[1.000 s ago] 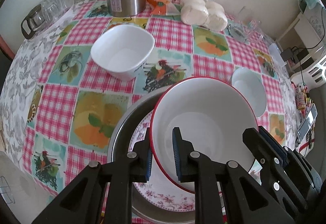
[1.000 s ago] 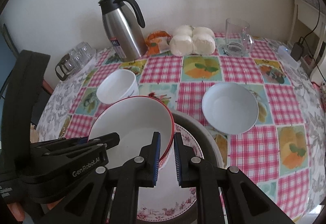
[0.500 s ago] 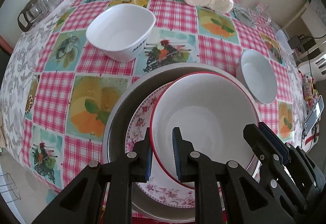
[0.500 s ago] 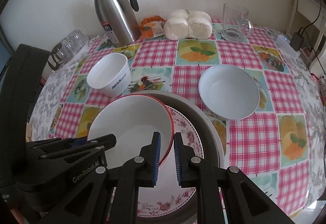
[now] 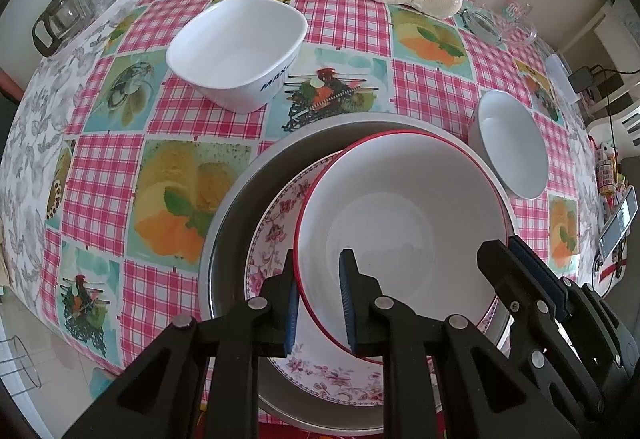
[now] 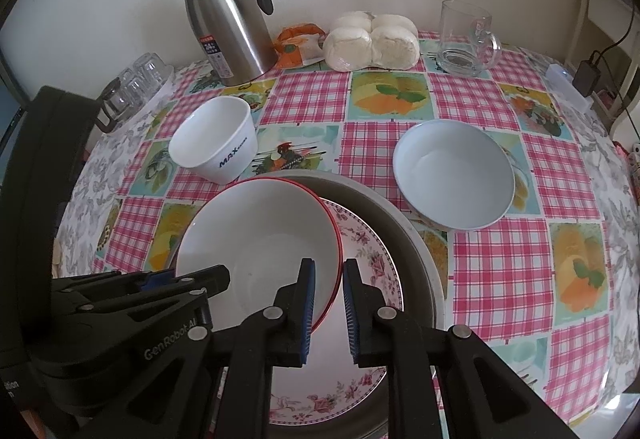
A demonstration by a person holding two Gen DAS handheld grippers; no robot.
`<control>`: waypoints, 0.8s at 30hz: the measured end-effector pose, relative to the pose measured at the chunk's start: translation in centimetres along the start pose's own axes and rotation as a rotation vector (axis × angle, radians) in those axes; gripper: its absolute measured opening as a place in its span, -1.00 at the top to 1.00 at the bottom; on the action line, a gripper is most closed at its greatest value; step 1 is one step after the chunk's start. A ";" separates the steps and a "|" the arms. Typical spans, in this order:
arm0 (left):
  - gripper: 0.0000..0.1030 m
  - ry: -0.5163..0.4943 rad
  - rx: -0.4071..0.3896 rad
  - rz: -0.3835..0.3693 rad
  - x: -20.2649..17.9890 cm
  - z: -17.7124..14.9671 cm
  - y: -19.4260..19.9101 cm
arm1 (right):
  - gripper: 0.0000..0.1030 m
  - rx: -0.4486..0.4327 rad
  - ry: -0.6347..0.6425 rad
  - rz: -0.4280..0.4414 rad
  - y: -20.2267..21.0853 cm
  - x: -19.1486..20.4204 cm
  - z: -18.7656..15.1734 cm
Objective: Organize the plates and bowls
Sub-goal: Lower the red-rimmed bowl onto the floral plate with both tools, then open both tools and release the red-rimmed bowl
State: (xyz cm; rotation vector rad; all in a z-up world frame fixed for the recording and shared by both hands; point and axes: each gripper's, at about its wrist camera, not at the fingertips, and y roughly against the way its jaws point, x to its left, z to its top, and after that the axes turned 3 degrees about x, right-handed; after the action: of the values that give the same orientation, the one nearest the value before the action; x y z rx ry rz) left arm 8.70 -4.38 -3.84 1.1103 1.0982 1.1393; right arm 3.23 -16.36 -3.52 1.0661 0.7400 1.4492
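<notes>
A white bowl with a red rim (image 5: pixel 400 215) (image 6: pixel 260 235) sits over a floral plate (image 5: pixel 276 227) (image 6: pixel 372 259) inside a large metal basin (image 5: pixel 248 191) (image 6: pixel 416 251). My left gripper (image 5: pixel 319 303) is shut on the bowl's near-left rim. My right gripper (image 6: pixel 329 305) is shut on its right rim. A white square bowl marked MAX (image 5: pixel 236 51) (image 6: pixel 212 139) stands to the far left. A pale blue bowl (image 5: pixel 512 143) (image 6: pixel 452 171) stands to the right.
On the checked tablecloth (image 6: pixel 480 99) at the back are a steel thermos jug (image 6: pixel 228 23), a bag of white buns (image 6: pixel 372 39), an orange packet (image 6: pixel 296 43), a glass mug (image 6: pixel 464 39) and glass cups (image 6: pixel 136 83). The table edge falls away at the right.
Both grippers have lowered the red-rimmed bowl further into the basin, over the floral plate. The table objects have not moved.
</notes>
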 end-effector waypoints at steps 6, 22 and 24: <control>0.65 0.007 0.013 -0.014 0.2 0.1 -0.1 | 0.67 0.008 0.006 -0.005 -0.2 0.1 0.0; 0.52 0.039 0.018 -0.007 1.1 0.3 0.2 | 0.67 0.002 -0.019 -0.042 0.0 -0.4 0.2; 0.33 0.044 0.012 -0.010 1.1 0.3 0.3 | 0.65 0.001 -0.022 -0.047 0.1 -0.5 0.2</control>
State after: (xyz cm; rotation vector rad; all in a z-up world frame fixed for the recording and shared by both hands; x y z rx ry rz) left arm 9.05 -3.30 -3.56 1.0924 1.1447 1.1554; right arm 3.35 -16.85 -3.48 1.0572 0.7452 1.3953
